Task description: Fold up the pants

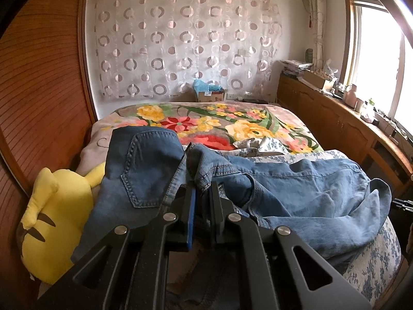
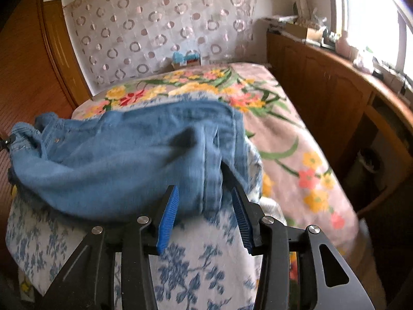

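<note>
**Helper:** What do you have hold of right now?

**Me:** My left gripper is pinched tight on a bunched edge of the blue denim pants. I think that edge is near the waist, because a back pocket sits just beside it. My right gripper has its jaws wide apart. One thick fold of the pants lies between them, but the blue pads are not squeezing it.

**Helper:** Where are the pants?

**Me:** They lie in a crumpled heap at the near end of the bed, on a white quilt with blue flowers. Farther up is a pink blanket with big yellow and red flowers. A yellow plush toy leans at the left side of the bed, touching the pants there.

**Helper:** What could go wrong?

**Me:** A few things, I think. If I shut the right gripper now, it may grab the quilt too, since the quilt is right under the fold. Then lifting would drag the bedding along. The fold also looks thick, so I may catch several layers, and the pants would not spread flat. And if I pull left, the cloth could knock the plush toy off the bed. The right view is blurry too, so I can't tell which part of the pants I'm about to grab.
</note>
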Motion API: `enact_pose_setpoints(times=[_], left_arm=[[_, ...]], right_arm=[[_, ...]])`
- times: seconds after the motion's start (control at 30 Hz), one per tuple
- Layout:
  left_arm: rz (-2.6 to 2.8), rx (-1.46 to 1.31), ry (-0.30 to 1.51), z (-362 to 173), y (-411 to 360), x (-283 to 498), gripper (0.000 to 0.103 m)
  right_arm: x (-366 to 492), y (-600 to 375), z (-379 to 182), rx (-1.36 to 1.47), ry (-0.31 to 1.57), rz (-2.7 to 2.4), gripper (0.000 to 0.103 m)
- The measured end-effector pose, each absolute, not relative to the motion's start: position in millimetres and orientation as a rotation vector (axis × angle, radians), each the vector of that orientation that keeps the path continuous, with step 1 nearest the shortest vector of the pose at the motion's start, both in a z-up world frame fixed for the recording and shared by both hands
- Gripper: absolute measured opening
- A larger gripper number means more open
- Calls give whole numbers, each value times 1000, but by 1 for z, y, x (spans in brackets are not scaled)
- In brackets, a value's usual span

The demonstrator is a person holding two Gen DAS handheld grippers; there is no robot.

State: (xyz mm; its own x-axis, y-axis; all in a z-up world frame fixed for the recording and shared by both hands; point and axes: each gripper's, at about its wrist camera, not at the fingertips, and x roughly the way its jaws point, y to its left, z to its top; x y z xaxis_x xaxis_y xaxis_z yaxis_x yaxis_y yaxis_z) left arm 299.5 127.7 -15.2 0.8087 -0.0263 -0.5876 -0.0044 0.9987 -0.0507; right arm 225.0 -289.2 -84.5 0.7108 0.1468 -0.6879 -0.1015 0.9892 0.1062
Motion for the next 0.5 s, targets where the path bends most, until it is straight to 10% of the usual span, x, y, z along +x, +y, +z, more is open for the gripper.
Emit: enact_pose_setpoints(times=[0.33,0.5], left_arm=[[-10,-54,634,-20,124,297,10],[-8,-55,637,-25,120,293,10]], right_arm=[[246,-299,-95,143,815,187,44],[254,-302,-94,133,822,202,5]])
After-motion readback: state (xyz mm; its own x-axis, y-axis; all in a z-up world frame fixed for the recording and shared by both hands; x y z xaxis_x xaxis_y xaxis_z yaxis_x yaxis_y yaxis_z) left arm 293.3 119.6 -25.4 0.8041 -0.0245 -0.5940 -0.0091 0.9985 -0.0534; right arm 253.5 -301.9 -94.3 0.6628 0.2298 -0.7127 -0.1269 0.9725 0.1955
